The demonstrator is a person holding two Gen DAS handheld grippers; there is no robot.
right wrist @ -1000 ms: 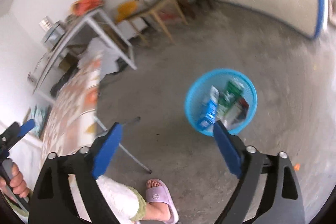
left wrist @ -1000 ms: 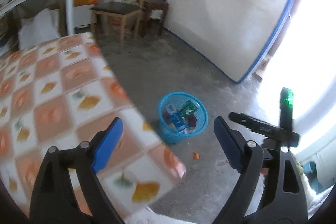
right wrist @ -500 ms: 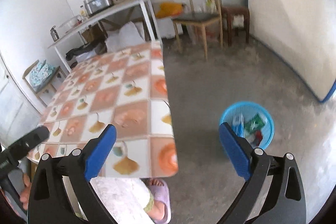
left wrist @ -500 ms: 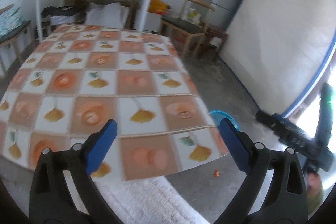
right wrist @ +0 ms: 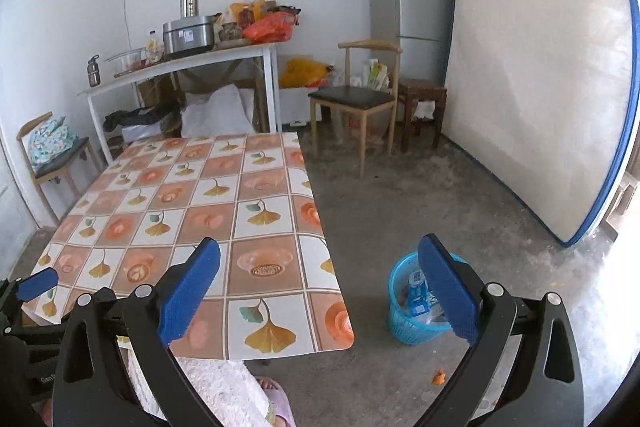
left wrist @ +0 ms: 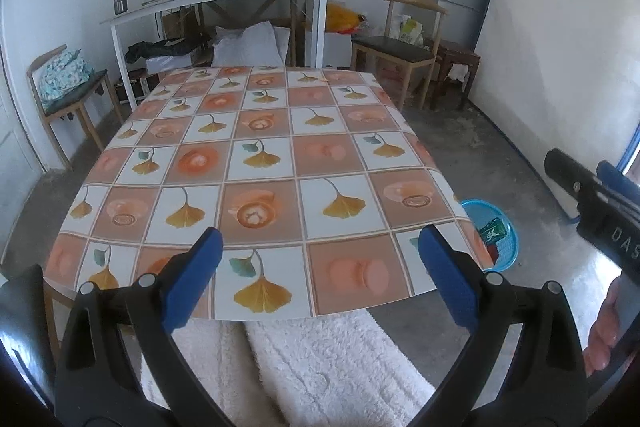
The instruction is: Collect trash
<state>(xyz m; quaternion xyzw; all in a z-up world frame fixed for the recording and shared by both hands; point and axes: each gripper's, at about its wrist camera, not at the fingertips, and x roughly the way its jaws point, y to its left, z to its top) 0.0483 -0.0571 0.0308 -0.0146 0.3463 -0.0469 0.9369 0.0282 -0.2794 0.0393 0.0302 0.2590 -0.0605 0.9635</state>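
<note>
The blue mesh plastic basket, round and open-topped, stands on the rough concrete floor just beside the surface, whose glossy checked cloth bears ginkgo leaves. Cartons lie inside it, partly hidden by a pad. Both the left tongs and right tongs have just spread apart and hold nothing. An orange scrap lies near the basket.

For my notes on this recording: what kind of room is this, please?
Probably a simple home kitchen-dining room: a table with a patterned cloth, a refrigerator, and a cooker on a side counter.
</note>
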